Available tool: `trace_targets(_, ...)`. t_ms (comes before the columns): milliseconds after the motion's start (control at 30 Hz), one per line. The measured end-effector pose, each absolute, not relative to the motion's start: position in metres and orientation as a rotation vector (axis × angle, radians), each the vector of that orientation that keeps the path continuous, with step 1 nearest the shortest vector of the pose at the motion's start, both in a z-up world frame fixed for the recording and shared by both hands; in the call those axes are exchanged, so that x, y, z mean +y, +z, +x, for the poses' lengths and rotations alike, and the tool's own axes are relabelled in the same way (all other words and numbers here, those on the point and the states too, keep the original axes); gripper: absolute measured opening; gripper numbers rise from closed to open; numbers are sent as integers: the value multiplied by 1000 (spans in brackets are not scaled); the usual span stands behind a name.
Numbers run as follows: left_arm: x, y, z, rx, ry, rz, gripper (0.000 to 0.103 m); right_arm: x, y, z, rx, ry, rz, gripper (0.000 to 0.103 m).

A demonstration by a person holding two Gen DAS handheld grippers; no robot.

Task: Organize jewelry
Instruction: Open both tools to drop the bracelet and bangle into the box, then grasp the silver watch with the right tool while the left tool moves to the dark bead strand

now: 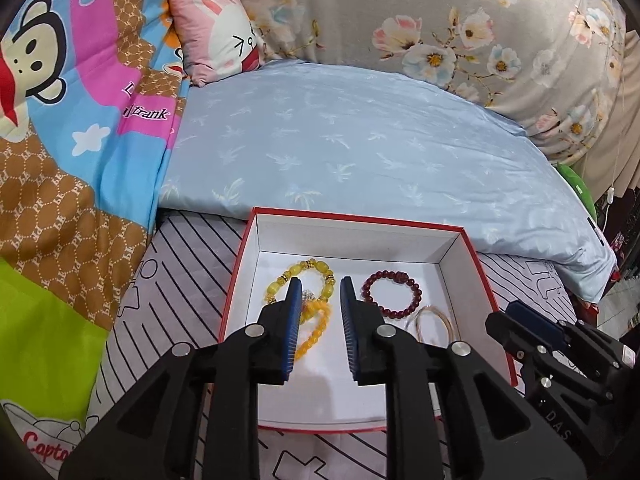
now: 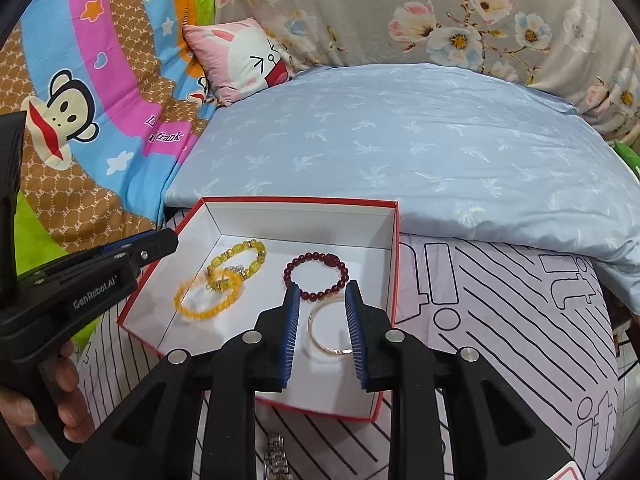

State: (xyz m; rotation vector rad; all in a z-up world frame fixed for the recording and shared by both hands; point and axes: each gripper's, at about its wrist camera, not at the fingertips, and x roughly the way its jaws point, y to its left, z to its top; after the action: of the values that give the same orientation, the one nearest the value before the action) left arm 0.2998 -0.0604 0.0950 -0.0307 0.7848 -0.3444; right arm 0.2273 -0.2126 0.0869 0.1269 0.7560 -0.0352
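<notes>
A red box with a white inside (image 1: pixel 352 236) (image 2: pixel 296 210) lies on the bed. In it lie a yellow chunky bead bracelet (image 1: pixel 316 266) (image 2: pixel 240 252), an orange bead bracelet (image 1: pixel 316 330) (image 2: pixel 188 304), a dark red bead bracelet (image 1: pixel 400 280) (image 2: pixel 316 260) and a thin gold bangle (image 1: pixel 436 316) (image 2: pixel 320 336). My left gripper (image 1: pixel 320 286) is open and empty above the yellow and orange bracelets. My right gripper (image 2: pixel 322 290) is open and empty above the bangle. A metal watch band (image 2: pixel 276 456) lies on the sheet in front of the box.
A striped pale sheet (image 2: pixel 500 320) covers the bed. A light blue pillow (image 1: pixel 360 140) lies behind the box, a cartoon monkey quilt (image 1: pixel 60 120) to the left, a floral quilt (image 1: pixel 460 20) at the back. A pink rabbit cushion (image 1: pixel 220 36) sits between them.
</notes>
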Motion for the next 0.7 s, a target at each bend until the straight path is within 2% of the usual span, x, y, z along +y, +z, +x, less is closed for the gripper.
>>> trace_targets(700,-26,100,232,804,-299,-51,19,-196,72,133,801,-7,127,24)
